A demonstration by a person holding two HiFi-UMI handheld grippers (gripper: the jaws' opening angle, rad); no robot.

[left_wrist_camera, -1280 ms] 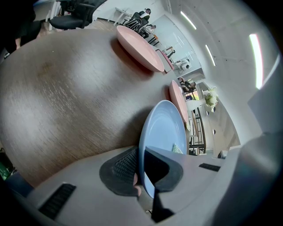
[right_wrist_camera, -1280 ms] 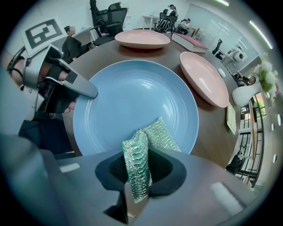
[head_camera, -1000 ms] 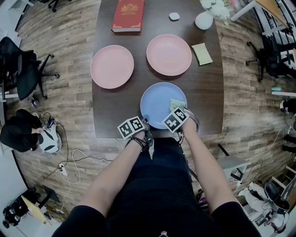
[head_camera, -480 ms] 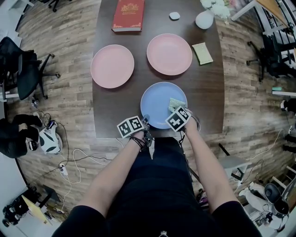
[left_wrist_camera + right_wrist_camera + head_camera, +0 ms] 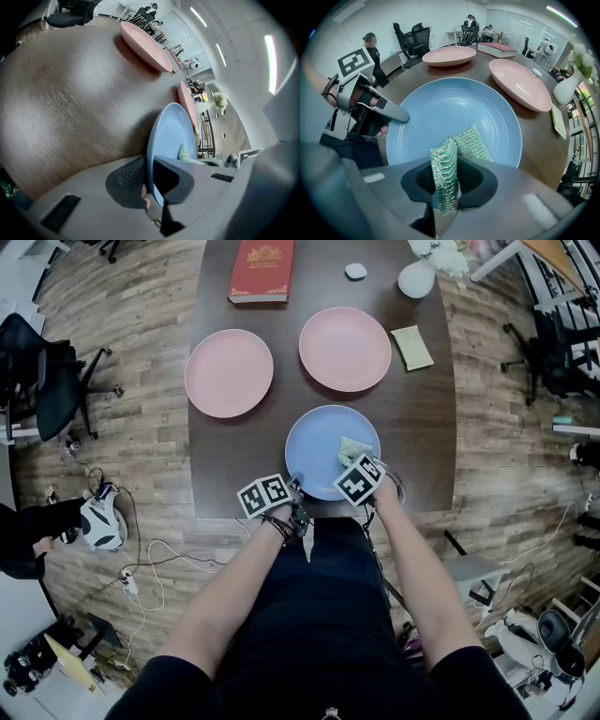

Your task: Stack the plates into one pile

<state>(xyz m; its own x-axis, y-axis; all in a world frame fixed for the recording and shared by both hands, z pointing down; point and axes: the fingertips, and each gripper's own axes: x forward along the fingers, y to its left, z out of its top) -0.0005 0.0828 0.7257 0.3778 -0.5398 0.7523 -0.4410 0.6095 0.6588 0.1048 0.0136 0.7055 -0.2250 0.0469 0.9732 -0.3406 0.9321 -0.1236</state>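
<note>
Your left claw (image 5: 151, 185) is pressed shut on the near-left rim of the blue plate (image 5: 319, 442), which sits at the near edge of the counter (image 5: 417, 442). Your right claw (image 5: 447, 183) pinches a green scouring pad (image 5: 467, 139). One end stands up between the jaws and the other lies on the plate's right half. Both pink plates are farther off: the right pink plate (image 5: 344, 349) just beyond the blue one's far rim, the left pink plate (image 5: 229, 373) away to the far left. The pad probably needs to leave the plate first, and then the stacking runs straight away from you.
</note>
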